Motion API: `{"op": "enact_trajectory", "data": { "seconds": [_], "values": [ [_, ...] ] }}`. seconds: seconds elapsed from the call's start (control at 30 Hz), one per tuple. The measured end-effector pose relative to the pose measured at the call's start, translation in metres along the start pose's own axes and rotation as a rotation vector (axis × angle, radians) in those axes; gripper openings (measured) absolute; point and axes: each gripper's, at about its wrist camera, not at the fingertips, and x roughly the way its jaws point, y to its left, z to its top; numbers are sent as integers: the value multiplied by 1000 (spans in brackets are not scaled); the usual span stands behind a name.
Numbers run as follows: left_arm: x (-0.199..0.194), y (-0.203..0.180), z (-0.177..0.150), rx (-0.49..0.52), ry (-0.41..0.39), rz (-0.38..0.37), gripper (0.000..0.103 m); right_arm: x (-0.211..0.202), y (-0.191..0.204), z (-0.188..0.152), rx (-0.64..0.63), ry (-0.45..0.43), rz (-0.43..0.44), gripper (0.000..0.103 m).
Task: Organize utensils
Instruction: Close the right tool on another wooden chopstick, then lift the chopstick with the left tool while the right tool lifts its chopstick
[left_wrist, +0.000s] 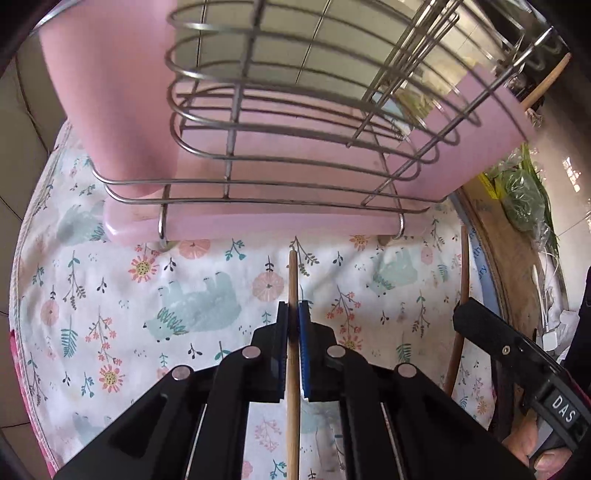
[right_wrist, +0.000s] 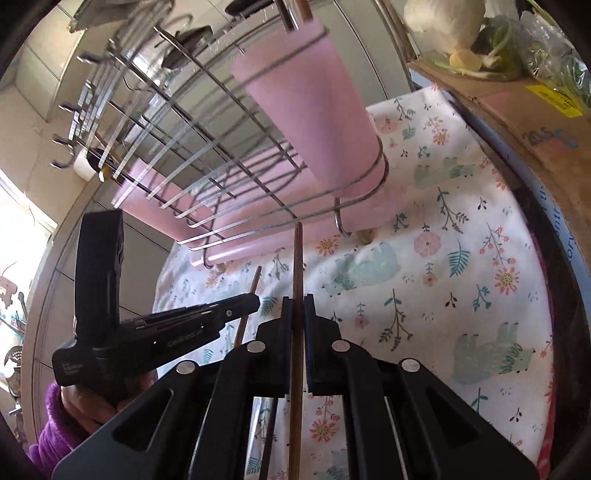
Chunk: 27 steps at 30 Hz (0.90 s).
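Observation:
My left gripper (left_wrist: 293, 308) is shut on a light wooden chopstick (left_wrist: 293, 280) that points up toward the wire utensil rack (left_wrist: 236, 173). The rack has a pink tray and pink holder (left_wrist: 110, 92). My right gripper (right_wrist: 297, 301) is shut on a darker wooden chopstick (right_wrist: 298, 254), its tip near the rack's lower wire (right_wrist: 258, 229). The right gripper and its chopstick (left_wrist: 463, 266) show at the right of the left wrist view. The left gripper (right_wrist: 243, 306) and its chopstick (right_wrist: 255, 282) show at the left of the right wrist view.
A floral cloth (left_wrist: 207, 295) covers the table under the rack. A cardboard box with bagged greens (right_wrist: 517, 85) sits on the right. Tiled wall lies behind the rack. Hooks (right_wrist: 70, 158) hang on the rack's far end.

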Motion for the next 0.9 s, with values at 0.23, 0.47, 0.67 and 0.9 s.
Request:
{"op": "enact_trajectory", "data": {
  "seconds": [0.23, 0.47, 0.67, 0.9],
  "values": [
    [-72, 2, -23, 30, -231, -31, 5, -35, 12, 1, -23, -130, 24, 6],
    [-132, -8, -47, 109, -450, -20, 5, -60, 35, -10, -89, -223, 8, 6],
    [-165, -5, -64, 126, -528, -14, 5, -70, 48, -18, -136, -261, -5, 6],
    [-186, 5, -68, 88, -582, -19, 5, -74, 53, -23, -163, -286, -16, 6]
  ]
}}
